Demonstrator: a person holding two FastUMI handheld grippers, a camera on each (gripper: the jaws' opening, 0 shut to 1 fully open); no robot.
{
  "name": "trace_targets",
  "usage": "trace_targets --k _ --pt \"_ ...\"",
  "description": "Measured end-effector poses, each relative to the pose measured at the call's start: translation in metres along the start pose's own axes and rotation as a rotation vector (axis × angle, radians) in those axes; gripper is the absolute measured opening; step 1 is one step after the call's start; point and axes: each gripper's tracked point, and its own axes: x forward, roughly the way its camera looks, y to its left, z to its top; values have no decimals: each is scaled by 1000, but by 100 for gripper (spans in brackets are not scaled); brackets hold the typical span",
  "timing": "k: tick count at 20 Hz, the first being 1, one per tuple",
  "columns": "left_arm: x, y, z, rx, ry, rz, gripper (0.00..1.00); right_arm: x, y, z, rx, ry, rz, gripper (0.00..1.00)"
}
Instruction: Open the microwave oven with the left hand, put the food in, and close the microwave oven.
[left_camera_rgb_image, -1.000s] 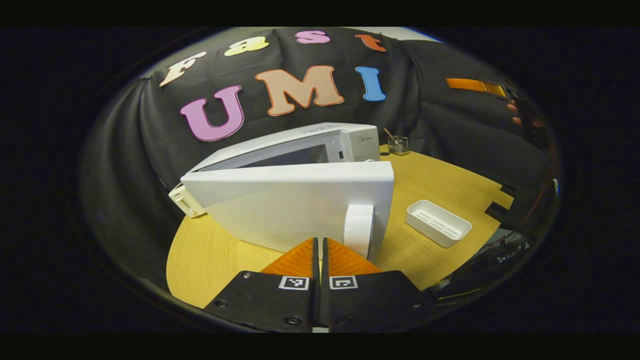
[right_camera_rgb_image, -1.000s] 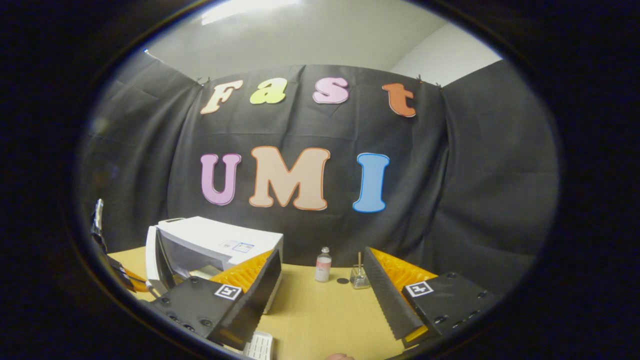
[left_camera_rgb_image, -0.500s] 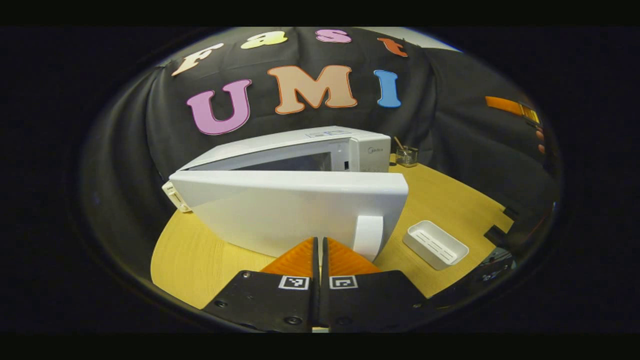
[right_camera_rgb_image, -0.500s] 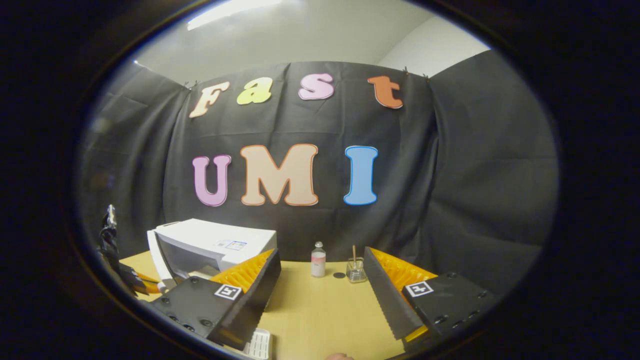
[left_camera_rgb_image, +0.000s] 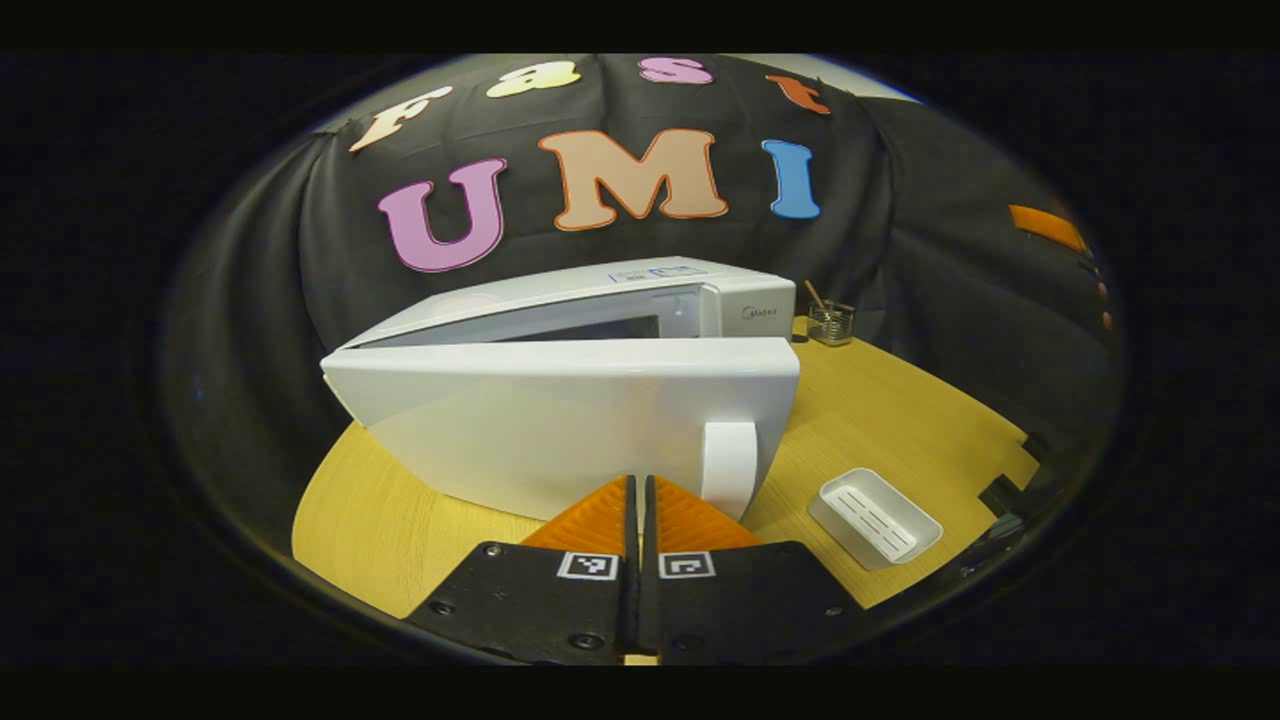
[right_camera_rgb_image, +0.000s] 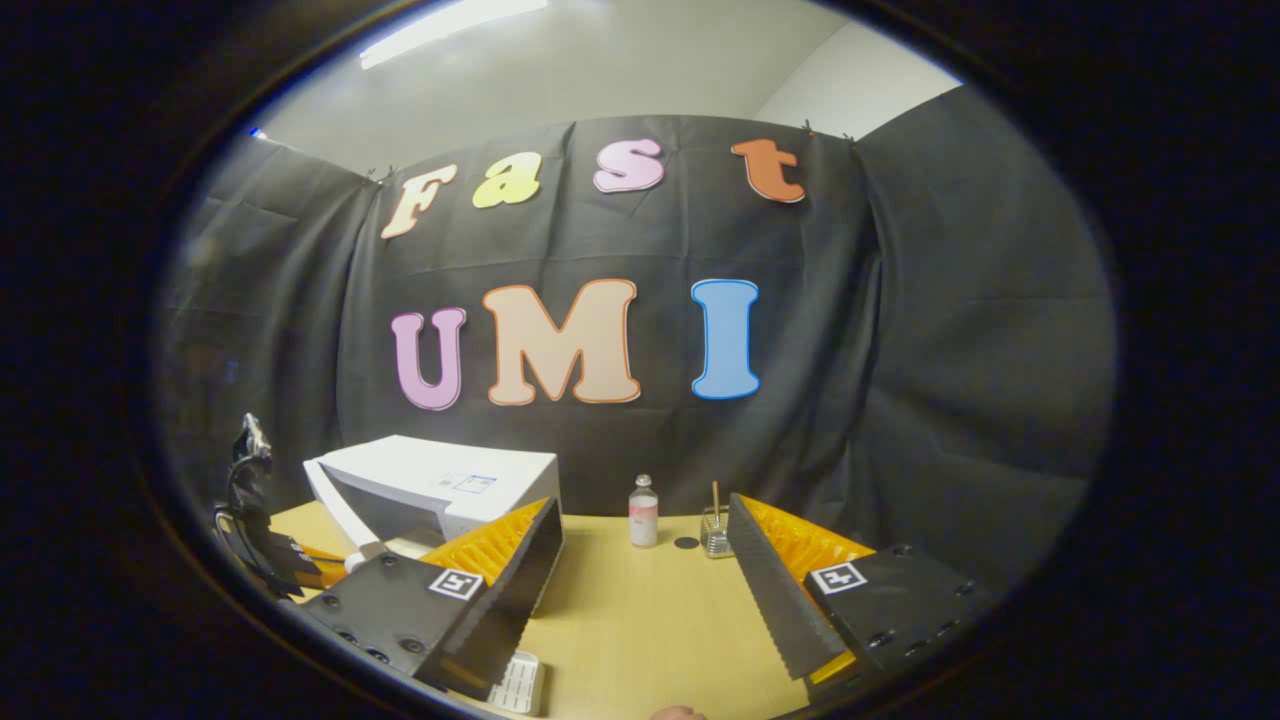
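Door (left_camera_rgb_image: 560, 420) swung nearer shut, left tool (left_camera_rgb_image: 640, 500) clenched against its face, right tool (right_camera_rgb_image: 640, 560) released.

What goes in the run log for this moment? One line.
left tool: shut, at microwave door | door: ajar | right tool: open, empty | white tray: on table

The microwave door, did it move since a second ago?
Yes. In the right gripper view the door has swung toward the microwave body, narrowing the gap; it is not yet shut.
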Motion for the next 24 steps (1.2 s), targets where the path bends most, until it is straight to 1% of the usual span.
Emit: trace_targets --k 1,2,3,4,6,9,11,12,13,14,16,19,24 --pt "3 -1 5 -10 -7 7 1 -1 -3 -1 -2 0 2 96" --pt "6 -3 10 -21 -16 14 1 -2 -6 -2 0 2 5 100" --pt "10 -3 13 -32 -21 22 1 -2 -9 -3 1 7 7 100" --pt "13 -4 17 -39 -27 29 1 -3 -13 -6 1 13 11 96" --pt "21 -6 23 -49 -35 44 0 -2 -18 -7 -10 14 17 96" --pt "31 -9 35 -80 -56 64 2 -2 -23 -7 -28 15 31 96" --pt "38 -10 41 -93 -68 74 1 -1 -30 -10 -42 24 29 96" --pt "42 -11 43 -94 -72 77 2 -1 -32 -11 -47 27 30 96" --pt "46 -11 44 -94 -74 82 1 -1 -34 -10 -48 26 28 96" --pt "49 -11 46 -95 -77 87 1 0 -36 -10 -47 24 29 100" --pt "58 -10 51 -102 -89 95 1 2 -39 -12 -51 26 31 96" --pt "67 -11 56 -144 -93 107 1 1 -45 -19 -55 46 32 96" --pt "80 -11 65 -119 -98 134 0 6 -55 -19 -19 55 15 97"
